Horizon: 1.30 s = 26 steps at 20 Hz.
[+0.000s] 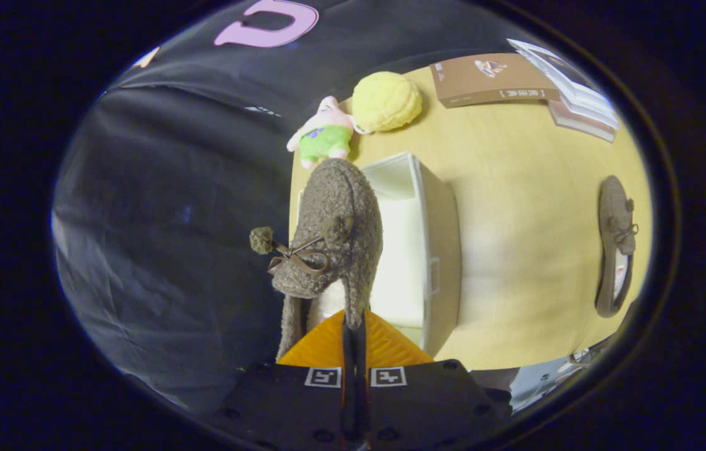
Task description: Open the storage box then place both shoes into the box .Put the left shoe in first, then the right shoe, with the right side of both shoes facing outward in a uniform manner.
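Observation:
My gripper (354, 327) is shut on the side wall of a fuzzy brown shoe (334, 232) with a small bow and pompom. The shoe hangs from the orange fingers (384, 344), toe pointing away, above the open white storage box (434, 250). The box lies on the yellow table with its white inside showing just ahead of the fingers. A second brown shoe (616, 244) rests flat on the table far off to the right of the box.
Beyond the box sit a pink plush toy in green shorts (324, 131) and a yellow knitted ball (386, 101). A brown book (484, 78) and stacked booklets (578, 94) lie at the table's (515, 188) far end.

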Tool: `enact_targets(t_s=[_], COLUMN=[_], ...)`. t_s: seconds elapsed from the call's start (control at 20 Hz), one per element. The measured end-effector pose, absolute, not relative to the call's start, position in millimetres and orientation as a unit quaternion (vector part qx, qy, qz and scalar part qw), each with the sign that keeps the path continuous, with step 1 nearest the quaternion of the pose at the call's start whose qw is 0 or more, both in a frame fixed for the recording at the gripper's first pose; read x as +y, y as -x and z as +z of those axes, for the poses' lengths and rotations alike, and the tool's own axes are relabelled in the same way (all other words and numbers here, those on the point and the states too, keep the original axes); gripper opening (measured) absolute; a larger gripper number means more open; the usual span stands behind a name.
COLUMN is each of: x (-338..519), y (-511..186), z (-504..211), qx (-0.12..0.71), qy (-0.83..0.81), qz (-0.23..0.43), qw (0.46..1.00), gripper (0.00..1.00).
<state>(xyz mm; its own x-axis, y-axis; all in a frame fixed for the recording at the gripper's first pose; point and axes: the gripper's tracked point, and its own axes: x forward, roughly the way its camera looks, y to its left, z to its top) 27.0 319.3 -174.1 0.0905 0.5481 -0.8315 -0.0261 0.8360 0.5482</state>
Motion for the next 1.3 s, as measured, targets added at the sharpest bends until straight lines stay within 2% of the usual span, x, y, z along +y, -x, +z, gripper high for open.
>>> enact_targets(t_s=[0.45,0.8,0.9,1.05,1.25,1.3], x=[361,380,386,395,383,381], y=[-24,-20,-21,-20,-30,-32], z=[-261,-297,-295,-273,-250,-242], qx=[0.668,0.661,0.646,0.636,0.606,0.601], qy=[-0.144,-0.113,-0.126,-0.15,-0.162,-0.173], qz=[0.14,0.147,0.16,0.19,0.185,0.185], qw=[0.717,0.727,0.736,0.733,0.757,0.758], gripper=[0.03,0.04,0.13,0.51,1.0,1.0])
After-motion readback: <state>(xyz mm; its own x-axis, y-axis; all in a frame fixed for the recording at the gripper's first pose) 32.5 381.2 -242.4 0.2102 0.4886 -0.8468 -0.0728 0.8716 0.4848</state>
